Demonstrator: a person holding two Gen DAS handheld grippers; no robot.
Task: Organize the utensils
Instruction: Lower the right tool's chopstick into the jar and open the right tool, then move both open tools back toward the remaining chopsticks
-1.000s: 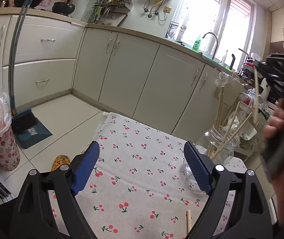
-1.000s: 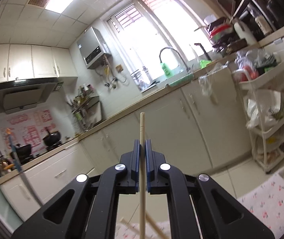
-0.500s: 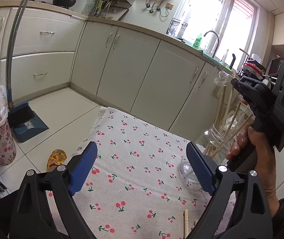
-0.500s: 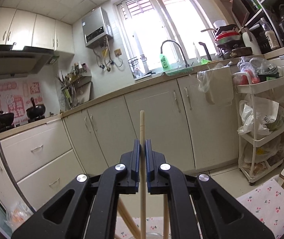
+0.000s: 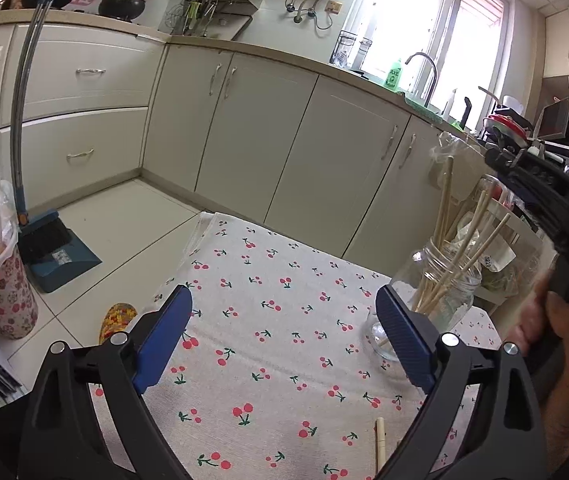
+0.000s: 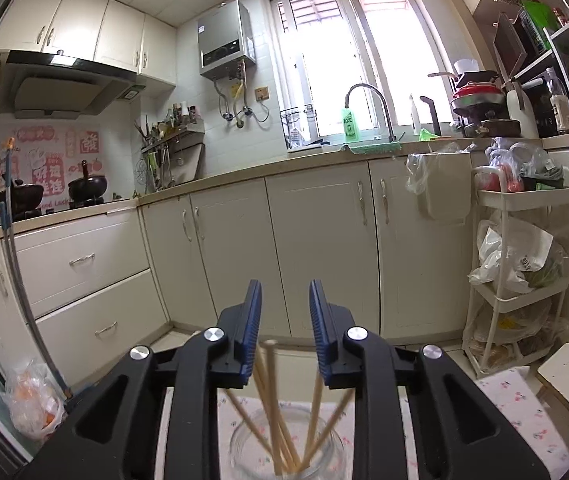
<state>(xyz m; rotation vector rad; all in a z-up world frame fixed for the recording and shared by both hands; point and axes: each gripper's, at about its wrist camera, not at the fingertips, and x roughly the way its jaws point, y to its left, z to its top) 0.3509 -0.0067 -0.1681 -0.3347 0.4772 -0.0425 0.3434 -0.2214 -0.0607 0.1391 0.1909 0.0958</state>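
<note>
The glass jar (image 6: 286, 446) is cut off at the frame's bottom edge, at 6 o'clock below the right gripper (image 6: 285, 330), whose jaws are parted and empty above the chopsticks (image 6: 274, 408) (several, leaning). The left gripper (image 5: 284, 338) gapes wide; a loose chopstick (image 5: 380, 442) lies at 5 o'clock, partly hidden.

loose chopstick (image 5: 380, 446) runs off the bottom edge, length unknown. glass jar (image 6: 284, 446) base cut by the frame, sides hidden behind right gripper (image 6: 285, 330) arms. jar's left side (image 5: 436, 300) hidden behind left gripper (image 5: 284, 338) finger.
</note>
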